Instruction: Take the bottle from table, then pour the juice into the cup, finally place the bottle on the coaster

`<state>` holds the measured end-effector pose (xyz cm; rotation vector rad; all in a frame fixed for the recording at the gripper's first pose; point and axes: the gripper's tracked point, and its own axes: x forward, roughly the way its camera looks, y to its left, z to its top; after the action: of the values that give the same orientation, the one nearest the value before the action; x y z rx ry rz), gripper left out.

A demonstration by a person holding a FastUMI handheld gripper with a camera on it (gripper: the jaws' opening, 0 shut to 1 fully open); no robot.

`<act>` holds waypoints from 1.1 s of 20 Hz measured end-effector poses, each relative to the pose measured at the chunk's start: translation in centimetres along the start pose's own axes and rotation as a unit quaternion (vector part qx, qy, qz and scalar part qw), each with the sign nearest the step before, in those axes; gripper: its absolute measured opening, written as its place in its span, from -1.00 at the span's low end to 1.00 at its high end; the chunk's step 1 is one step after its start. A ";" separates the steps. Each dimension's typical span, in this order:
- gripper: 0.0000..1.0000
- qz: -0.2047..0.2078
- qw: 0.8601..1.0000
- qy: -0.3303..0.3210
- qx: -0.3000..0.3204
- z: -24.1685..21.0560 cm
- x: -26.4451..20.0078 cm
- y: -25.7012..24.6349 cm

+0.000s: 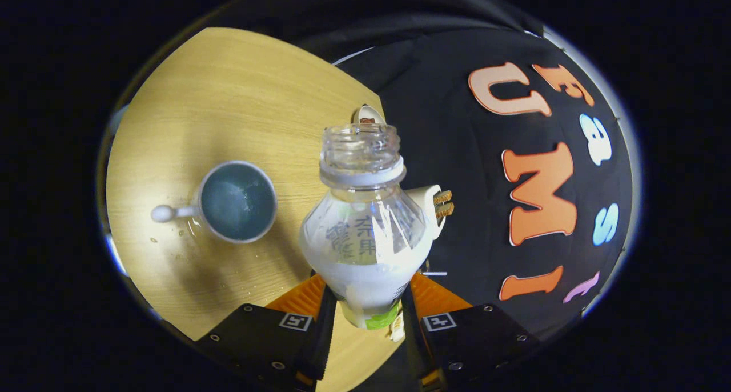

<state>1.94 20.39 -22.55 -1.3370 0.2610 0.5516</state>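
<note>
A pale wooden tabletop [228,95] is lying against the booth's black cloth wall. We are seeing the gripper [368,303] clenching an uncapped clear bottle [365,232] of whitish juice, both fingers pressing its sides. Its label is showing dark printed characters we cannot make out. A cup [237,200] is standing left of the bottle, apart from it, on the tabletop.

The clear plastic bottle [365,232], uncapped and partly full of white juice, sits clamped between the fingers. The white cup [237,202] stands upright on the wooden table beside it, apart, handle pointing away.
</note>
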 end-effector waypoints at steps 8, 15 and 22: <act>0.12 0.049 0.973 -0.015 0.225 -1.1 2.5 -1.4; 0.12 0.076 0.906 -0.002 0.416 -3.7 7.1 -2.7; 0.12 0.082 0.843 0.008 0.531 -6.0 12.0 -2.2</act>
<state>14.02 17.02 -27.88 -0.2316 0.5953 0.4203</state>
